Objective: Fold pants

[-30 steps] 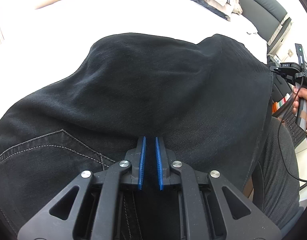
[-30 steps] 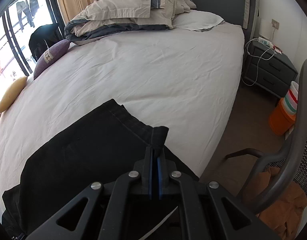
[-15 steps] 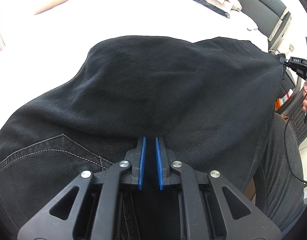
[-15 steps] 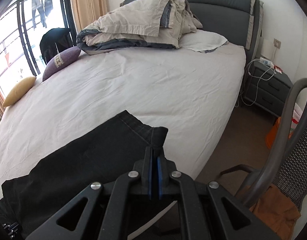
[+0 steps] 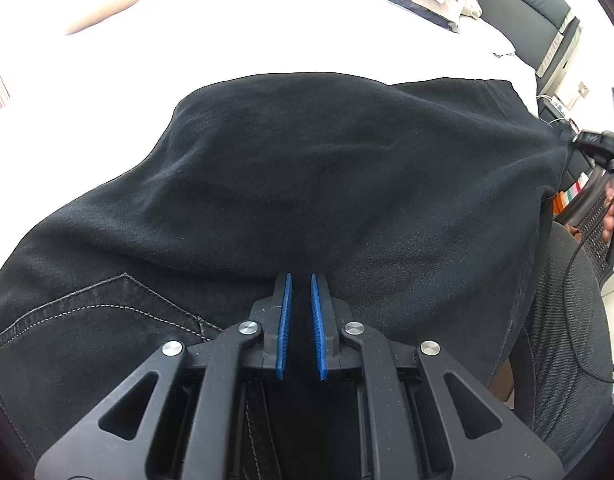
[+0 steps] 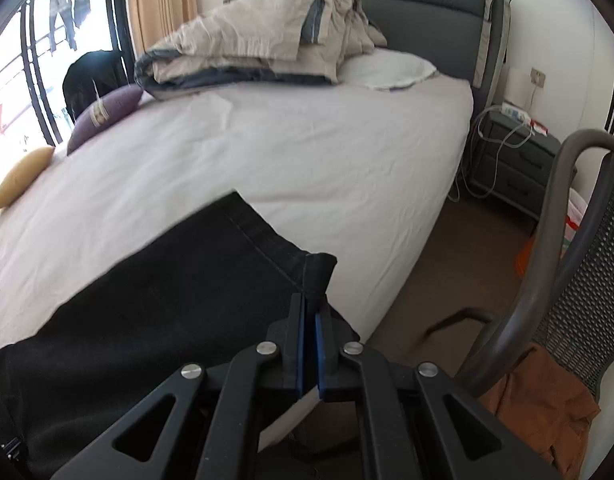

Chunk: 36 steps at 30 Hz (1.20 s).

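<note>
Black denim pants [image 5: 327, 168] lie spread on the white bed [image 5: 267, 32], a stitched back pocket [image 5: 95, 320] at lower left. My left gripper [image 5: 301, 280] is shut on a fold of the dark fabric near the seat. In the right wrist view my right gripper [image 6: 309, 300] is shut on the hemmed corner of a leg [image 6: 319, 268], lifted off the sheet near the bed's edge. The rest of the pants [image 6: 167, 300] trails left from it. From the left wrist view the right gripper [image 5: 599, 148] shows at far right, pulling the cloth taut.
A rumpled beige duvet [image 6: 259, 48] and white pillow [image 6: 387, 70] sit by the grey headboard [image 6: 427, 8]. Purple [image 6: 103, 114] and tan [image 6: 21, 178] cushions lie at the bed's left. A nightstand [image 6: 519, 160] and mesh chair [image 6: 579, 260] with brown cloth [image 6: 539, 396] stand right. A grey-trousered leg [image 5: 563, 340] is close.
The right gripper has drawn the leg hem out to the right, stretching the fabric flatter and wider across the bed. The left gripper has kept its grip and place.
</note>
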Available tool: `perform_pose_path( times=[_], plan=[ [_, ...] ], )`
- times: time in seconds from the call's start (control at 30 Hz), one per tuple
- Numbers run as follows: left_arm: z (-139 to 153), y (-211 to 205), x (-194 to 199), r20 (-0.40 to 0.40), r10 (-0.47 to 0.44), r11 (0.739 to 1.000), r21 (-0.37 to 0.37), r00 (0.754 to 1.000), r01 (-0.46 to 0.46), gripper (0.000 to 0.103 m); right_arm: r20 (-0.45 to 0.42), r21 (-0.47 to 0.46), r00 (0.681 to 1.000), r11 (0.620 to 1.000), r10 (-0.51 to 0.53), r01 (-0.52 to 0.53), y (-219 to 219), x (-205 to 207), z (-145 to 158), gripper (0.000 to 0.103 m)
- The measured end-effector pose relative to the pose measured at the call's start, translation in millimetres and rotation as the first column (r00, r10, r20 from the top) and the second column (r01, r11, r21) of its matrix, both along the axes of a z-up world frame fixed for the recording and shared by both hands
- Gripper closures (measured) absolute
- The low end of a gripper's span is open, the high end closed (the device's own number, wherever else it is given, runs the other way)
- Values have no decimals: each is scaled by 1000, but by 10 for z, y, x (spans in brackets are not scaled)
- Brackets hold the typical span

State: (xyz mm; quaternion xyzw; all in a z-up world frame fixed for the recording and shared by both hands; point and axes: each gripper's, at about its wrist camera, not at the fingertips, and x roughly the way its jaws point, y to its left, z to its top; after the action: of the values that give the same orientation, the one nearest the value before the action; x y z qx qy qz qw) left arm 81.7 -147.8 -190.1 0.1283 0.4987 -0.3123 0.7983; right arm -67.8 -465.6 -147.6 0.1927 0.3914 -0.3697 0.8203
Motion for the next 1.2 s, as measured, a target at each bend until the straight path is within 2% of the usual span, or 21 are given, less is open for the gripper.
perform_pose_path(
  times=[0.1, 0.27, 0.33, 0.43, 0.47, 0.53, 0.57, 0.67, 0.77, 0.8, 0.87, 0.93, 1.0, 1.07, 1.13, 1.2],
  plan=[
    [-1, -14, -13, 0, -1, 1000, 3, 1000, 1, 93, -40, 139, 998, 988, -56, 61, -212, -28, -342, 98],
    [6, -46, -11, -5, -4, 1000, 11, 1000, 4, 93, -56, 126, 997, 990, -49, 56, -237, 26, -420, 98],
    [17, -65, 0, -9, -6, 1000, 14, 1000, 6, 93, -44, 159, 997, 985, -62, 68, -299, 25, -447, 98],
    [25, -97, 24, -17, -10, 1000, 25, 1000, 10, 93, -61, 171, 996, 982, -70, 80, -362, 40, -473, 90],
    [46, -106, 30, -21, -12, 999, 31, 1000, 13, 93, -77, 170, 995, 982, -65, 77, -378, 52, -473, 84],
    [86, -127, 26, -21, -23, 998, 51, 1000, 24, 93, -92, 149, 993, 985, -76, 89, -405, 37, -416, 71],
    [101, -136, 18, -18, -28, 998, 64, 999, 30, 93, -101, 132, 991, 986, -92, 105, -418, 15, -372, 62],
    [178, -130, -47, 14, -31, 995, 99, 999, 30, 93, -89, 92, 990, 989, -107, 115, -386, -51, -176, 58],
    [333, -79, -192, 40, -41, 997, 64, 998, 39, 93, -32, 144, 999, 989, -20, 24, -198, -99, 16, 57],
    [379, -63, -254, 40, -54, 998, 43, 998, 53, 93, 1, 199, 1000, 980, 6, -6, -130, -123, 60, 56],
    [400, -45, -369, 33, -93, 995, 23, 995, 93, 93, 95, 371, 994, 924, 59, -91, 39, -153, 87, 56],
    [312, -12, -424, 17, -107, 993, 55, 994, 106, 93, 168, 504, 978, 841, 126, -195, 290, -152, 56, 56],
    [204, 75, -437, -11, -100, 993, 64, 995, 101, 93, 216, 560, 962, 786, 169, -263, 551, -160, 22, 56],
    [204, 185, -431, -29, -87, 996, 21, 996, 87, 93, 251, 634, 950, 710, 185, -306, 742, -118, -87, 56],
    [214, 246, -428, -37, -91, 995, 25, 995, 92, 93, 255, 680, 950, 665, 179, -308, 847, -71, -209, 56],
    [222, 279, -430, -41, -110, 993, 33, 993, 112, 93, 245, 711, 954, 636, 175, -299, 905, -28, -304, 56]
  ],
)
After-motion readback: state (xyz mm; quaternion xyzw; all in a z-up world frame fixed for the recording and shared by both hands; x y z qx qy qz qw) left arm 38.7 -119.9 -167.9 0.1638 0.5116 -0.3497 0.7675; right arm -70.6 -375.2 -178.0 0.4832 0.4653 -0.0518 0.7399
